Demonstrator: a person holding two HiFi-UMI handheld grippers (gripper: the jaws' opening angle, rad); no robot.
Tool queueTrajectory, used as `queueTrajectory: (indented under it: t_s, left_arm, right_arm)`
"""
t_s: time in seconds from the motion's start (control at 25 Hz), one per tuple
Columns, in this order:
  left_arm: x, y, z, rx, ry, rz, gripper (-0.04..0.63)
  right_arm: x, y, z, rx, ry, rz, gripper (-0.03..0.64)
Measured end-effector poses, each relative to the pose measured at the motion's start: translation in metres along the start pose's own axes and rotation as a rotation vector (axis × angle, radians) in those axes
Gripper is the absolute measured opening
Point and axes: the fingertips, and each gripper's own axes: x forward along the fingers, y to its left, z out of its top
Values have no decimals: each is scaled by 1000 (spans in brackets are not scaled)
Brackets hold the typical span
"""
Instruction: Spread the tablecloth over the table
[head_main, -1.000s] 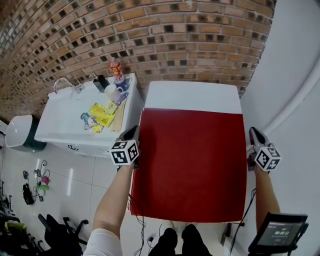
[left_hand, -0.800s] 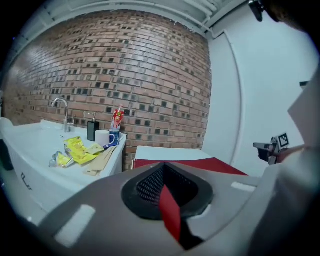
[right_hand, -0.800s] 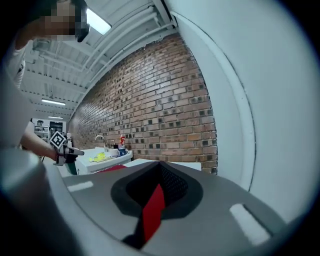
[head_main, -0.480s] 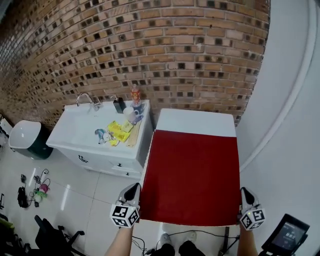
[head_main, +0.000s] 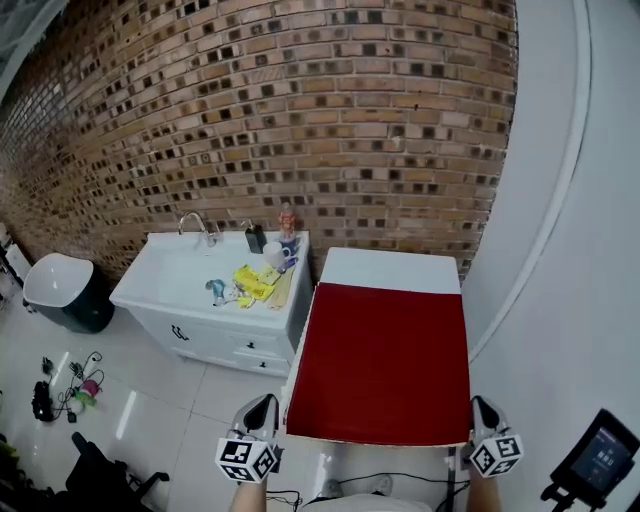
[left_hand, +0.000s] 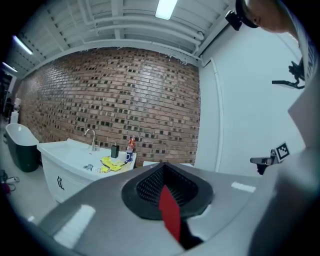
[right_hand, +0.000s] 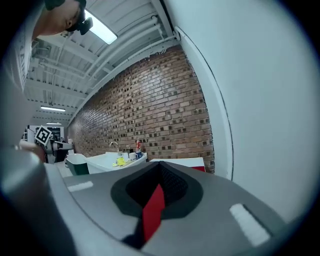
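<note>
Head view: one red tablecloth (head_main: 385, 365), lying over one white table (head_main: 392, 268) with the far strip bare. Two grippers, left gripper (head_main: 262, 408) and right gripper (head_main: 484, 410), at its near corners. Risk: an uneven pull would skew it.
Left gripper view: jaws clamped on a red corner.
Right gripper view: likewise clamped on red cloth. A slipped corner would drop that side.

The head view looks from high above the near edge of the table (head_main: 390, 268), forward and steeply down toward the brick wall (head_main: 300, 120). Each gripper view sits low at a near corner of the table, close behind its own jaws, facing nearly level at that wall. All three share the wall, the white sink counter (head_main: 165, 280) and the red tablecloth (head_main: 385, 365).
</note>
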Motion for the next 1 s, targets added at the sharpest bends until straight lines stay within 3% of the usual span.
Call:
queueTrajectory:
  t_s: [0.44,1.0]
  left_arm:
    - [0,-28,16,21,-59,-60,5]
    - [4,-34,19,29,-53,-93,5]
  right_arm:
    - [-17,22,26,-78,-52,15,5]
    - [-16,21,34,-97,-37,-13,5]
